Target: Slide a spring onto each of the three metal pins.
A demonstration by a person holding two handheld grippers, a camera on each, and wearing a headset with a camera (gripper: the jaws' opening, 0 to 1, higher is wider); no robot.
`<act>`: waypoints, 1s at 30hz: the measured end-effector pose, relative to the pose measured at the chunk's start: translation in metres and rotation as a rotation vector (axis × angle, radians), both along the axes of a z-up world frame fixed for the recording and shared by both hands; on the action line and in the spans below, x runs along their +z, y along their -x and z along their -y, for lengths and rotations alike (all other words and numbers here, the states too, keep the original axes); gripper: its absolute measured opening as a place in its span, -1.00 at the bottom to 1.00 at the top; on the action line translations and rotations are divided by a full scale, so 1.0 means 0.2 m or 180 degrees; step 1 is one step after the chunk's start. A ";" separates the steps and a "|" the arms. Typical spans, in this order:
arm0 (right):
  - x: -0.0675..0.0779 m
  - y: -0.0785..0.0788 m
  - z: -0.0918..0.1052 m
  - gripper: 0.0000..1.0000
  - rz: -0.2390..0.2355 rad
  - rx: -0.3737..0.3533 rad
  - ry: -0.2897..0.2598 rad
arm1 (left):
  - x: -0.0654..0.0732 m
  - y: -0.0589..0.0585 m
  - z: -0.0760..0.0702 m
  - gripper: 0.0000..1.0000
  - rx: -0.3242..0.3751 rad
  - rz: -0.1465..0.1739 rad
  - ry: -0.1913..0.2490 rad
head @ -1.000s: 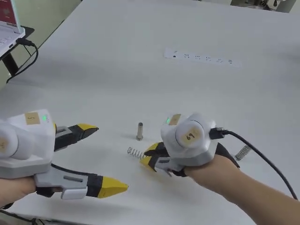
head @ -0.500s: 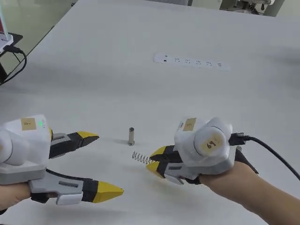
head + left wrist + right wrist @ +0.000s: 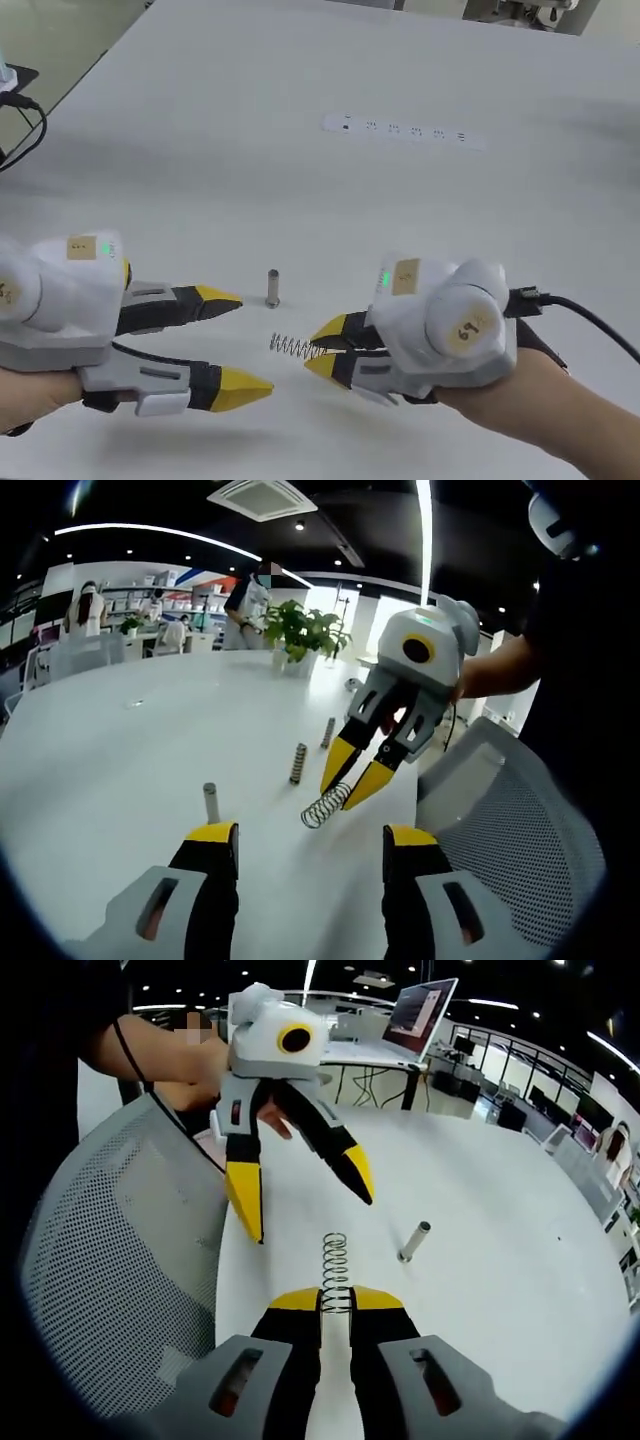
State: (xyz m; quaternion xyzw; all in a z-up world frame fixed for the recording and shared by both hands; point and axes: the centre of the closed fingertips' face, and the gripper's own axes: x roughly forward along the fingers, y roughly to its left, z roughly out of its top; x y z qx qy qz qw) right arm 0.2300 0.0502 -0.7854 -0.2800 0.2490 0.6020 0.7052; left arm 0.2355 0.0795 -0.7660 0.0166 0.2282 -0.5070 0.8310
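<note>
A bare metal pin (image 3: pixel 272 287) stands upright on the white table (image 3: pixel 300 180). Just in front of it, my right gripper (image 3: pixel 318 348) is shut on one end of a spring (image 3: pixel 290 346), which sticks out leftward past the yellow tips. In the right gripper view the spring (image 3: pixel 335 1260) runs forward from the right gripper (image 3: pixel 337 1302), with the pin (image 3: pixel 413 1241) to its right. My left gripper (image 3: pixel 245 343) is open, left of the pin and spring, holding nothing. In the left gripper view the left gripper (image 3: pixel 310 835) faces the spring (image 3: pixel 325 805). Two pins carrying springs (image 3: pixel 298 763) stand further back.
A white power strip (image 3: pixel 403 132) lies across the far middle of the table. A black cable (image 3: pixel 25 120) hangs at the far left edge. A grey mesh chair (image 3: pixel 510 820) stands close to the table's near edge. A laptop (image 3: pixel 420 1020) sits at a far table end.
My left gripper has moved right, closer to the bare pin. The right gripper stays shut on the spring and has drifted slightly nearer to me. The head camera has shifted.
</note>
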 end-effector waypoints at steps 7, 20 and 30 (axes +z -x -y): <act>0.02 0.01 0.02 -0.86 0.0073 0.0079 -0.0020 | 0.00 0.01 0.07 -0.15 -0.0154 -0.0019 0.0034; 0.08 0.03 0.01 -0.86 0.0142 0.0197 -0.0169 | 0.06 0.01 0.15 -0.59 -0.0289 -0.0019 0.0316; 0.12 0.04 0.00 -0.86 0.0190 0.0319 -0.0224 | 0.07 0.03 0.17 -0.81 -0.0371 0.0033 0.0325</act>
